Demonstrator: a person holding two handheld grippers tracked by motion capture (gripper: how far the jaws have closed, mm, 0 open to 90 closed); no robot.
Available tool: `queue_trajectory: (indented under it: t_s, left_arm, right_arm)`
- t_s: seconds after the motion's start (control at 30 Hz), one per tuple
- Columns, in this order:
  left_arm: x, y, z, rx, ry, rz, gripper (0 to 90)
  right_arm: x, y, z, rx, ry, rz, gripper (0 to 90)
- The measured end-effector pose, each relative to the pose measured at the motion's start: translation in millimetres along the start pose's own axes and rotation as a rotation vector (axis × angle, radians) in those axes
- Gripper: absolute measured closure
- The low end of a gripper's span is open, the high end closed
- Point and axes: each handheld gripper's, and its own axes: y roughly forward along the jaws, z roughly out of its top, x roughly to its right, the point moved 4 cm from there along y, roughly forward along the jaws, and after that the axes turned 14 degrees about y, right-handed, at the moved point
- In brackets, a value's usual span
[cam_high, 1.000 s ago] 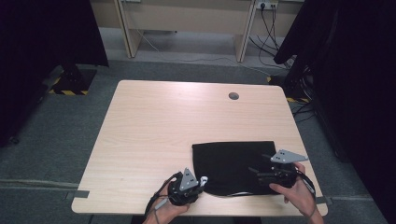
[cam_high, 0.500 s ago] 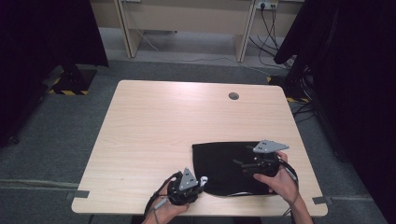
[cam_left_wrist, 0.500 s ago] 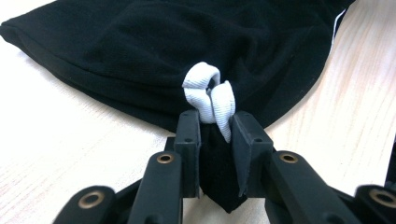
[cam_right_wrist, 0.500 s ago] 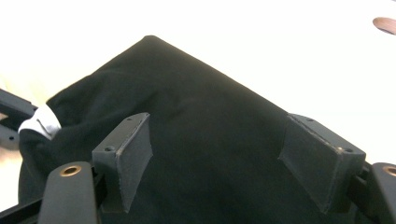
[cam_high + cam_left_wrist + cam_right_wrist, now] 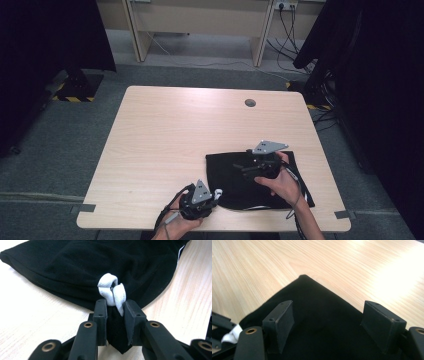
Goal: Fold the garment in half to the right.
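Left gripper (image 5: pixel 115 308) clamps the white drawstring (image 5: pixel 112 291) edge of the soft, limp black fabric garment (image 5: pixel 260 180) at lower centre; right gripper (image 5: pixel 334 325) hovers spread, best taking the far corner.

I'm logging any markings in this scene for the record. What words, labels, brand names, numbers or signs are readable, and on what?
None: no readable text stands on the black garment, its white drawstring, the table or either gripper.
The yellow-and-black stripes on the floor are a pattern, not lettering.

left gripper (image 5: pixel 212 196) at the near edge, jaws pinched tight; right gripper (image 5: pixel 239 167) farther in, jaws wide apart
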Motion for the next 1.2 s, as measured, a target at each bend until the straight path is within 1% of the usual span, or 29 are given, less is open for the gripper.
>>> queue_trajectory:
  t_s: [0.13, 0.23, 0.37, 0.43, 0.5, 0.53, 0.67, 0.73, 0.77, 0.83, 0.93, 1.13, 1.2]
  left_arm:
    - [-0.1, -0.1, -0.1, 0.001, -0.002, -0.001, 72.6]
    - [0.3, -0.3, -0.1, -0.003, 0.005, 0.002, 72.5]
    - [0.1, -0.1, -0.1, 0.0, -0.001, 0.0, 72.5]
    - [0.0, -0.1, -0.1, 0.0, -0.001, -0.001, 72.6]
    - [0.3, 0.1, 0.0, 0.005, -0.004, -0.009, 72.5]
    - [0.1, -0.3, -0.4, -0.002, -0.004, 0.0, 72.6]
    - [-0.1, -0.3, -0.3, 0.001, -0.004, -0.002, 72.6]
    - [-1.1, -0.6, -0.4, 0.0, 0.004, 0.01, 72.6]
    - [-0.8, -0.7, -0.6, -0.003, -0.002, 0.009, 72.6]
    - [-0.7, -0.6, -0.6, 0.001, -0.008, -0.007, 72.6]
    - [-0.4, -0.6, -0.6, 0.002, -0.006, -0.006, 72.6]
    - [-0.3, -0.7, -0.6, 0.001, -0.007, -0.007, 72.5]
    - [-0.9, -0.7, -0.8, 0.005, -0.014, -0.011, 72.6]
  right_arm:
    - [-5.2, 10.1, 7.0, -0.006, -0.008, 0.015, 27.2]
    - [-8.2, 17.9, 10.9, -0.016, -0.015, 0.017, 27.2]
    - [-12.4, 29.6, 16.2, -0.025, -0.02, 0.028, 27.6]
    - [-14.6, 35.8, 18.7, -0.032, -0.03, 0.034, 28.0]
    - [-16.5, 42.5, 20.9, -0.037, -0.036, 0.041, 29.1]
    - [-17.5, 45.9, 21.7, -0.044, -0.037, 0.043, 29.6]
    - [-21.7, 59.9, 24.0, -0.071, -0.05, 0.047, 30.8]
    - [-23.1, 67.3, 24.5, -0.083, -0.055, 0.051, 30.9]
    - [-23.7, 70.9, 24.8, -0.088, -0.056, 0.05, 30.8]
    - [-24.7, 77.9, 25.7, -0.094, -0.061, 0.053, 31.2]
    - [-26.2, 87.2, 27.3, -0.099, -0.054, 0.067, 31.6]
    - [-28.7, 100.7, 29.3, -0.12, -0.06, 0.068, 33.6]
    - [-29.3, 105.5, 29.0, -0.128, -0.065, 0.067, 35.0]
